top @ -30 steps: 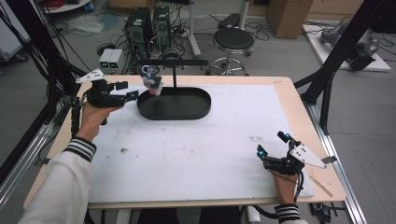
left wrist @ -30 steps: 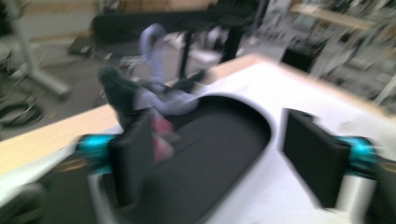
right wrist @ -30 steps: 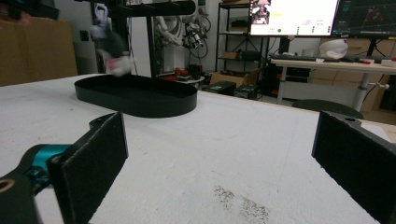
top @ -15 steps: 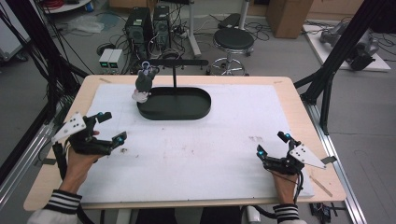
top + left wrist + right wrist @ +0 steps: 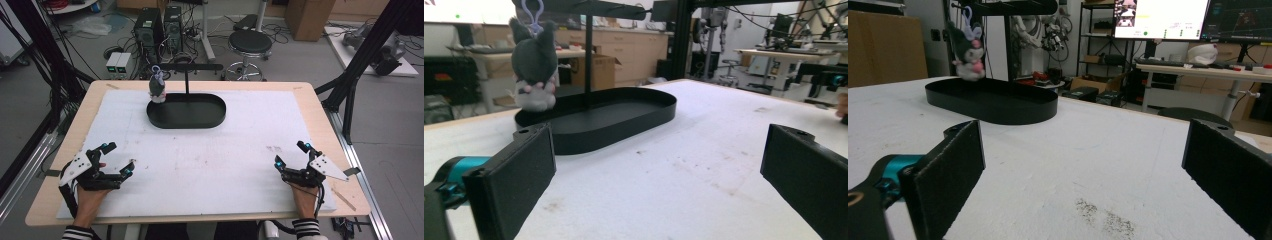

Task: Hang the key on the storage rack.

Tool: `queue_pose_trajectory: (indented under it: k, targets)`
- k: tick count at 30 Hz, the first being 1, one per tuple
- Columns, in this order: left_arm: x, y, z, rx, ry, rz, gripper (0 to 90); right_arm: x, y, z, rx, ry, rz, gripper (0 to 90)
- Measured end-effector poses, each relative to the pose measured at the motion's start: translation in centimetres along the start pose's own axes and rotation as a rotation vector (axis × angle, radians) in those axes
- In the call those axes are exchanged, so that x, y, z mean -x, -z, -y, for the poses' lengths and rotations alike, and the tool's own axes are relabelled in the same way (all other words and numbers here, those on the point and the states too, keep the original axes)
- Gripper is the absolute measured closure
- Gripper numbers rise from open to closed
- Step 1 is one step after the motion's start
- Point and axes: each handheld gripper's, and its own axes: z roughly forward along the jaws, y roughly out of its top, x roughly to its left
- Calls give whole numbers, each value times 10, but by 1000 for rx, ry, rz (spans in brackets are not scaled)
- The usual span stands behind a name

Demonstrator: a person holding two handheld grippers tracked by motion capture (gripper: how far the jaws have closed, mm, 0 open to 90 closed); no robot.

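Grey floor point(image 5: 310, 55) around worktop point(image 5: 320, 107). Black round stool point(image 5: 250, 44) just beyond worktop's far edge. Two black computer towers point(image 5: 159, 22) left of stool, cables near them. Cardboard box point(image 5: 305, 17) right of stool. Black frame struts point(image 5: 360, 60) beside worktop's right edge.

A white mat point(image 5: 210, 165) covers a pale wooden table point(image 5: 320, 107) and lies beneath both the left tongs point(image 5: 119, 157) and the right tongs point(image 5: 290, 153). Well beyond them, past the table's far edge, a round black stool point(image 5: 250, 42) stands on grey floor. Two black computer towers point(image 5: 160, 22) stand to its left. A cardboard box point(image 5: 305, 15) sits farther right. Far ahead of the right tongs glows a lit monitor point(image 5: 1160, 19).
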Motion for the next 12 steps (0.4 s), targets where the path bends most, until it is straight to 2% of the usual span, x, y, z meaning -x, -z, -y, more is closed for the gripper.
queue_pose_trajectory:
  k: [2,4,8,12]
  targets:
    - [1,1,6,-5,-12,-9,17,0,0,0,0,0,-1,26]
    - [2,3,6,19,-21,-12,17,0,0,0,-5,-2,0,26]
    - [2,4,7,29,-17,-37,17,0,0,0,-5,3,-3,26]
    - [2,4,7,28,-11,-38,17,-1,0,0,-11,3,-3,26]
